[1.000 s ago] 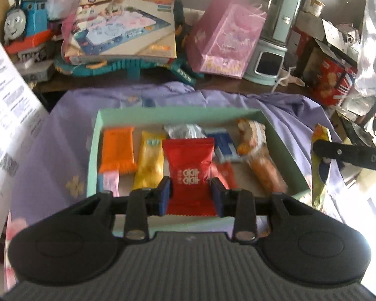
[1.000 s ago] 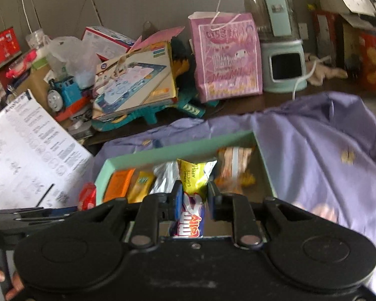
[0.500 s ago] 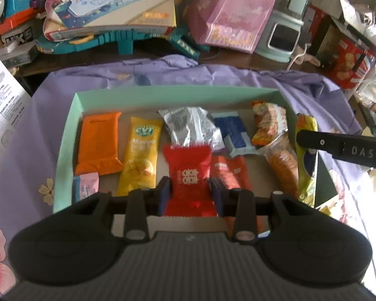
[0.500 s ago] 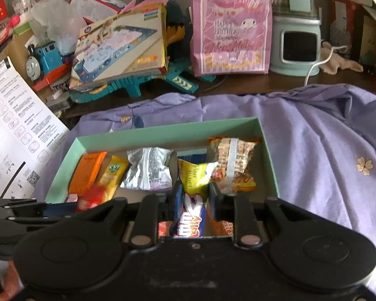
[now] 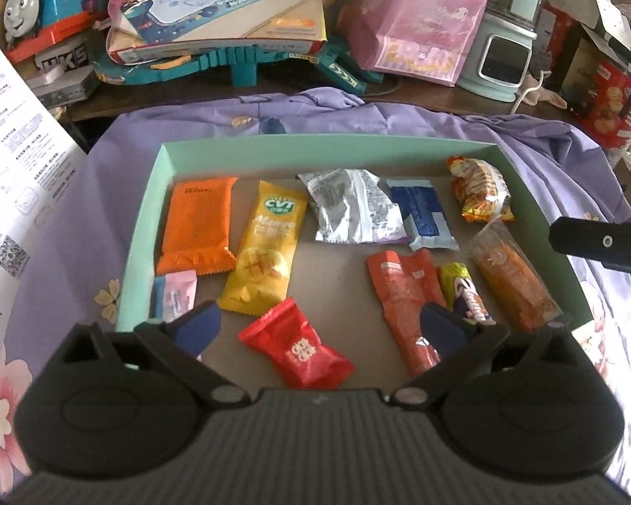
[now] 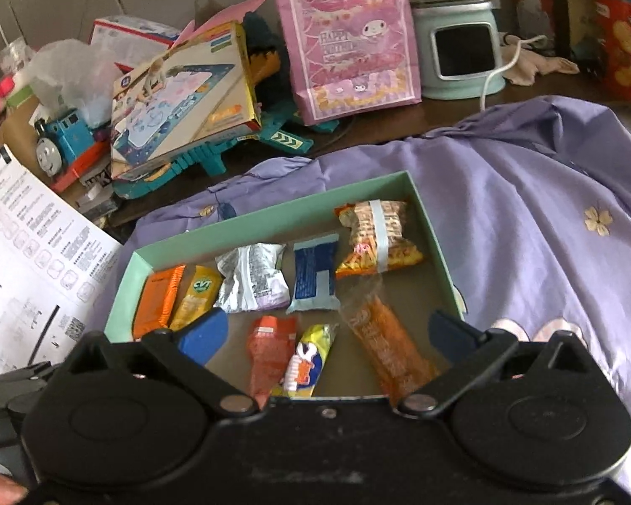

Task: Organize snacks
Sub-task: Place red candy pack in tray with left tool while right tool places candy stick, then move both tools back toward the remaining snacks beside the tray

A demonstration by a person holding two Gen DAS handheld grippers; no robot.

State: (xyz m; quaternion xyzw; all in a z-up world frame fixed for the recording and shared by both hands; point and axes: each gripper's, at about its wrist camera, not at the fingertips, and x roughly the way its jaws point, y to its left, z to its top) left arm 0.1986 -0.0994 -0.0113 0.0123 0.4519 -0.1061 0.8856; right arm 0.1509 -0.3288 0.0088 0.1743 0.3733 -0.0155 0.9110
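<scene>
Snacks are laid in the mint-green box (image 5: 147,227) on the purple cloth (image 6: 547,227). The red packet (image 5: 298,347) lies loose at the near edge between the widely spread fingers of the left gripper (image 5: 319,328). The right gripper (image 6: 328,332) is likewise spread wide and empty above the yellow packet (image 6: 309,362), beside the red-orange sachet (image 6: 269,353).

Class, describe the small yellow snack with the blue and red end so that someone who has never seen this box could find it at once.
Start at the green box on the purple cloth. Along its near edge, right of the middle, the yellow snack lies between a flat red-orange packet and a clear-wrapped orange stick. It is the smallest of the three and the only yellow one there.
</scene>
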